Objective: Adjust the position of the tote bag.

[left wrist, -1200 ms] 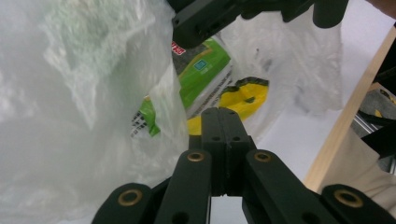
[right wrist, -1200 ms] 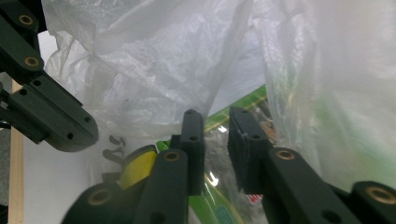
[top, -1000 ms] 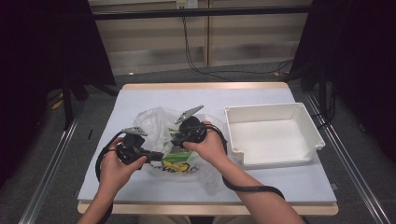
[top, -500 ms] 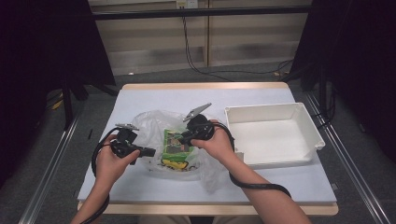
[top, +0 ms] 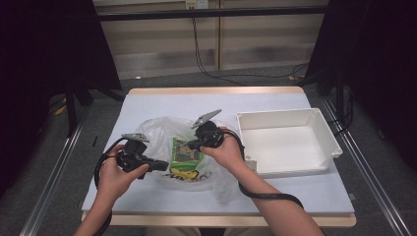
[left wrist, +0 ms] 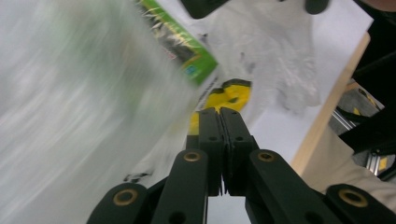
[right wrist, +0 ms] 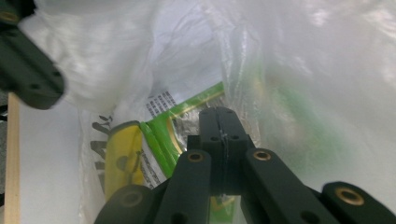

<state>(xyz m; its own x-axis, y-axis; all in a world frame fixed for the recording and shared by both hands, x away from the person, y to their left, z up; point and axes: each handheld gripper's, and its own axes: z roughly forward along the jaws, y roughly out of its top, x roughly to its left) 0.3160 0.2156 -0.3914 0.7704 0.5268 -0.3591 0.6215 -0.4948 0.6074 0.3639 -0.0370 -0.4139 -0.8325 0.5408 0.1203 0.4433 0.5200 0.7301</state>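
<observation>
Pale blue counter [top: 147,105] stands before a dark room with a wood-panelled back wall. Near its front edge, left of middle, lies a clear, crinkled plastic bag [top: 160,130]; through the film show a green packet [top: 186,150] with dark print and, below it, a yellow packet [top: 187,173]. The left tool [top: 158,165] is pinched shut at the bag's left side; in the left gripper view film seems caught between the jaws. The right tool [top: 189,145] has just been closing and now nips the film over the green packet. A white tray [top: 322,123] sits by the right edge.
</observation>
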